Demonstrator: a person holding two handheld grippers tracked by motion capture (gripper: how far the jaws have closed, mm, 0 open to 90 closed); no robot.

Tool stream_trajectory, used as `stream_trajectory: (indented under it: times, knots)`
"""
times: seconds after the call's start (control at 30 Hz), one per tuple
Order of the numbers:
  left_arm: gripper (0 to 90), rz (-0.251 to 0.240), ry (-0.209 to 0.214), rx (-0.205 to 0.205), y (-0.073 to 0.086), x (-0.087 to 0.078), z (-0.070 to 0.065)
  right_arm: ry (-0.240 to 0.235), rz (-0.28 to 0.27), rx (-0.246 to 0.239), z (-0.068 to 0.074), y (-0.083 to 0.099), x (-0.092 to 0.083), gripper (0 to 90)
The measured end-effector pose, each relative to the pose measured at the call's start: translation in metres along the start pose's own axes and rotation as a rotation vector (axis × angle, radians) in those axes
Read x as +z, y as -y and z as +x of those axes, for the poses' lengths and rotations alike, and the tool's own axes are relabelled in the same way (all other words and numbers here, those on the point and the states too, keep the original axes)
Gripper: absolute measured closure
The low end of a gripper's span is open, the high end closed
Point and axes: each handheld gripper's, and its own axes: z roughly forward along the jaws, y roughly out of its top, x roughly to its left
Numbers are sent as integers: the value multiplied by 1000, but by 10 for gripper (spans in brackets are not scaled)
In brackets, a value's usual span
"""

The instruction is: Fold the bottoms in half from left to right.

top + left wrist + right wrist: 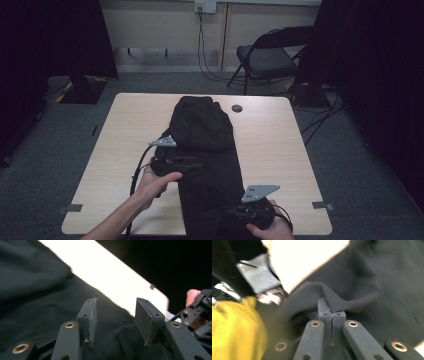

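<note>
Right gripper (331,315) apparently pinches black garment (207,150); left gripper (116,315) gapes.

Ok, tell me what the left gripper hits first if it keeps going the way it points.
Probably the black garment: the left gripper, jaws apart, points low across the cloth, with bare table beyond. Depth is unclear.

Looks like some lab or recording studio room: black curtains (60,35) hang down both sides, grey carpet floor (350,165), a pale wooden table (280,150), a black folding chair (267,60), cables (205,55) plugged into a wall socket (205,6).
</note>
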Motion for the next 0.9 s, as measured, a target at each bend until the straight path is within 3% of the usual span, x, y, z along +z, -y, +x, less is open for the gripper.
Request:
stream_trajectory:
  times: [0.1,0.17,0.2,0.27,0.33,0.4,0.47,0.57,0.6,0.67,0.7,0.8,0.9]
  knots:
    - [517,47,-66,-4,6,-7,15,100,81,35,-14,21,2,887]
    - [517,105,-138,25,16,-11,24,130,123,44,-19,26,4,886]
    - [517,114,-150,21,20,-11,27,150,127,55,-21,26,4,885]
    - [517,129,-157,-5,31,-13,35,206,140,64,-24,23,3,829]
    - [517,142,-149,4,35,-10,38,210,104,66,-28,18,0,738]
    - [516,165,-149,15,36,-3,38,260,91,74,-33,9,0,616]
    - [518,186,-145,37,36,6,38,267,61,72,-40,-4,3,558]
    - [546,224,-139,41,40,23,42,315,48,61,-54,-20,15,558]
    - [546,251,-153,64,42,28,41,334,48,55,-60,-25,21,561]
    - [544,279,-169,77,47,36,41,306,36,62,-72,-34,33,569]
    - [542,260,-166,75,49,38,41,287,29,59,-78,-37,41,567]
    - [533,266,-183,118,51,38,36,282,70,66,-92,-38,67,555]
    - [533,278,-191,147,55,36,30,293,86,47,-94,-35,78,550]
